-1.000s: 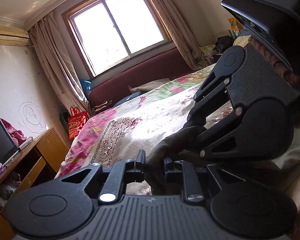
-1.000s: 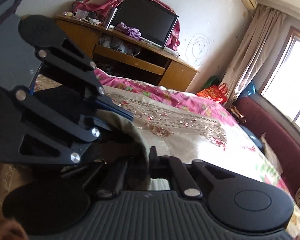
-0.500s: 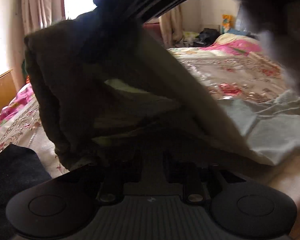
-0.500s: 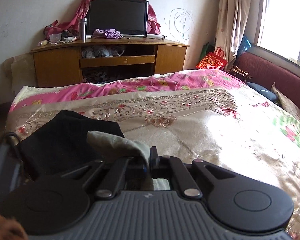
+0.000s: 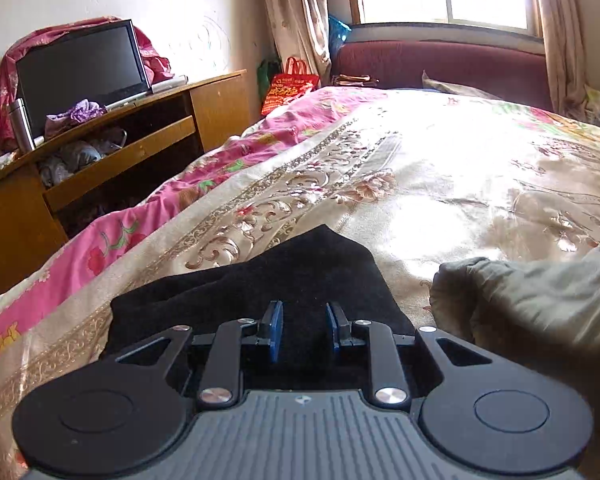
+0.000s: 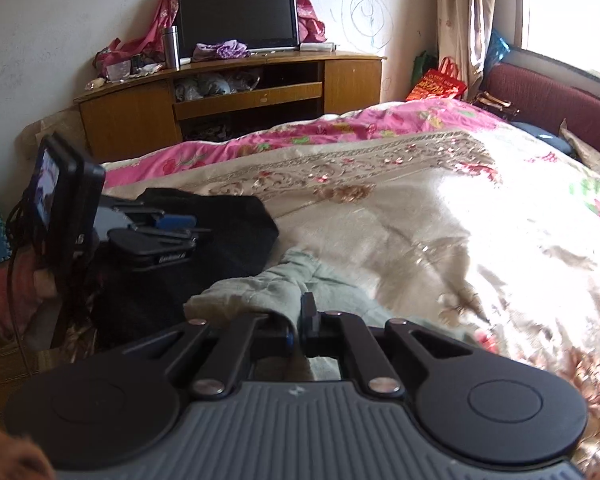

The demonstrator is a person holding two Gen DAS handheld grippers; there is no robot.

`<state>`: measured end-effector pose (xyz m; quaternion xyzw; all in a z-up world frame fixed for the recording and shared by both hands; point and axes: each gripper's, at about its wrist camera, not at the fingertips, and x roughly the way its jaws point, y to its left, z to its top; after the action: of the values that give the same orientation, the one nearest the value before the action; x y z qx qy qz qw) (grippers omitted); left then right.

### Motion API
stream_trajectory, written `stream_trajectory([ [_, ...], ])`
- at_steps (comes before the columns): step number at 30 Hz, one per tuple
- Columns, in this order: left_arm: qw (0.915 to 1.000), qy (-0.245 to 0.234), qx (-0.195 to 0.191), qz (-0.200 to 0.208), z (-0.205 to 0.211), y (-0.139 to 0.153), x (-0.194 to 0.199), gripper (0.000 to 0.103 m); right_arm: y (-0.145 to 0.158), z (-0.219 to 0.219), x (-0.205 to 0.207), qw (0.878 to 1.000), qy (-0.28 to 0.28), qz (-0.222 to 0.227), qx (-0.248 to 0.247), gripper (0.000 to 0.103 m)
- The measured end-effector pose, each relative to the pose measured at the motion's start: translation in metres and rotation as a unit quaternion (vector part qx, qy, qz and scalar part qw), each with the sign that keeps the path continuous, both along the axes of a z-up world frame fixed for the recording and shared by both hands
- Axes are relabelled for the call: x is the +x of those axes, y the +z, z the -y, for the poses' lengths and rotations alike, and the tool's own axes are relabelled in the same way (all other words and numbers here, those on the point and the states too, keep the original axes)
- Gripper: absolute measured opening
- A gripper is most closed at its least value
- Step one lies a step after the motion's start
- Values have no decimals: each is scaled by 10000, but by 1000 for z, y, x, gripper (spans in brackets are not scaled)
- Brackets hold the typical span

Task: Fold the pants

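Grey-green pants (image 6: 276,284) lie bunched on the bed; in the left wrist view they (image 5: 540,292) show at the right edge. My right gripper (image 6: 298,320) is shut on a fold of these pants, low over the bed. My left gripper (image 5: 302,328) is open and empty, its blue pads (image 5: 275,326) apart, above a black garment (image 5: 292,272). In the right wrist view the left gripper (image 6: 172,226) sits left of the pants over the black garment (image 6: 236,236).
The bed has a cream and pink floral cover (image 5: 440,184). A wooden TV stand (image 6: 236,92) with a television (image 6: 236,20) stands beyond the bed's far edge. A maroon sofa (image 5: 440,66) lies under the window, with a red bag (image 5: 286,86) beside it.
My left gripper has let go of the pants, opened and swung left over the black garment. My right gripper has lowered the pants onto the bed and still holds them.
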<state>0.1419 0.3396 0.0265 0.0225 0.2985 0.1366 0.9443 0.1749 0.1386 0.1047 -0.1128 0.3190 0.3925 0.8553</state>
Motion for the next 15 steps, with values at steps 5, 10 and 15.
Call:
stream_trajectory([
  [5, 9995, -306, 60, 38, 10, 10, -12, 39, -49, -34, -30, 9992, 114, -379, -91, 7],
  [10, 9976, -622, 181, 232, 17, 19, -39, 39, -45, -28, -16, 9941, -381, -827, 590, 7],
  [15, 9964, -688, 131, 478, 21, 35, -54, 41, -34, -30, -2, 9856, -887, -856, 1153, 8],
])
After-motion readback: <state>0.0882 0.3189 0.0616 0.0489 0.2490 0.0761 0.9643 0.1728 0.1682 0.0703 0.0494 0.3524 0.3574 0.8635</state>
